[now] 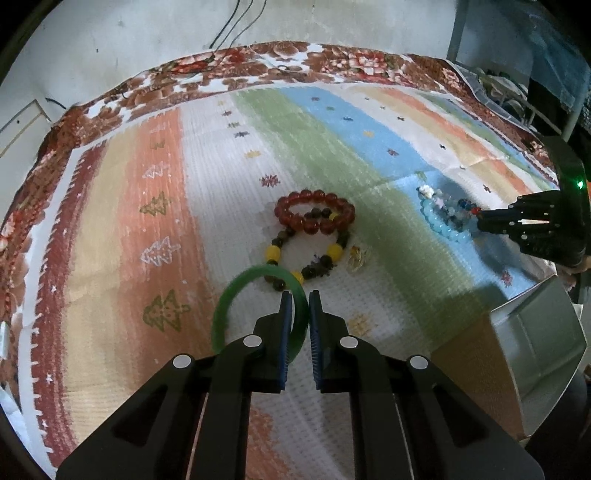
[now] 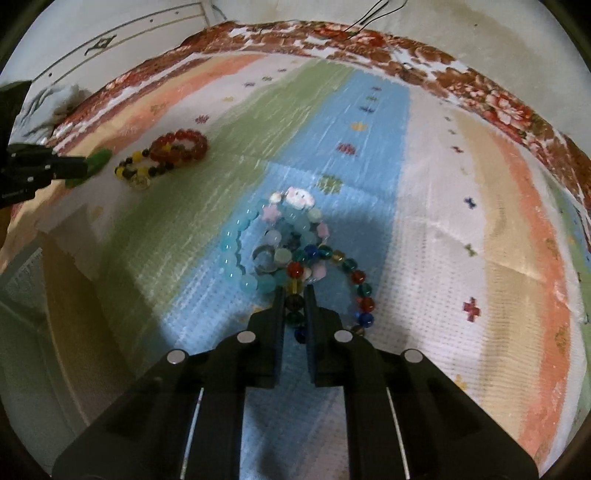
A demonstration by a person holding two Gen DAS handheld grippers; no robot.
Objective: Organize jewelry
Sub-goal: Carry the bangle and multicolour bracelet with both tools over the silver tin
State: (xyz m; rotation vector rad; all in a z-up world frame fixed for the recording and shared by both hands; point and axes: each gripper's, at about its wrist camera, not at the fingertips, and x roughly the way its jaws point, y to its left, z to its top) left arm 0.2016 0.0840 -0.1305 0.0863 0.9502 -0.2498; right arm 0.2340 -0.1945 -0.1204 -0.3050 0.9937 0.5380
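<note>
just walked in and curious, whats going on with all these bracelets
A person is sorting jewelry on a striped cloth with a claw in each hand. The left claw is shut on a green bangle, near the red bead bracelet and the yellow-and-dark bead bracelet. The right claw grips a multicolored bead bracelet, which lies tangled with a light blue bead bracelet. An open box sits at the cloth's edge.

A striped woven cloth (image 1: 332, 140) in orange, cream, white, green and blue bands, dotted with small tree and flower motifs, covers the table. Beneath it lies a brown and red floral cloth (image 1: 288, 62), showing as a border at the far edge. Behind rises a pale grey, scuffed wall (image 1: 147, 33) with thin dark cables (image 1: 236, 26) hanging down. Light is dim and uneven.
</note>
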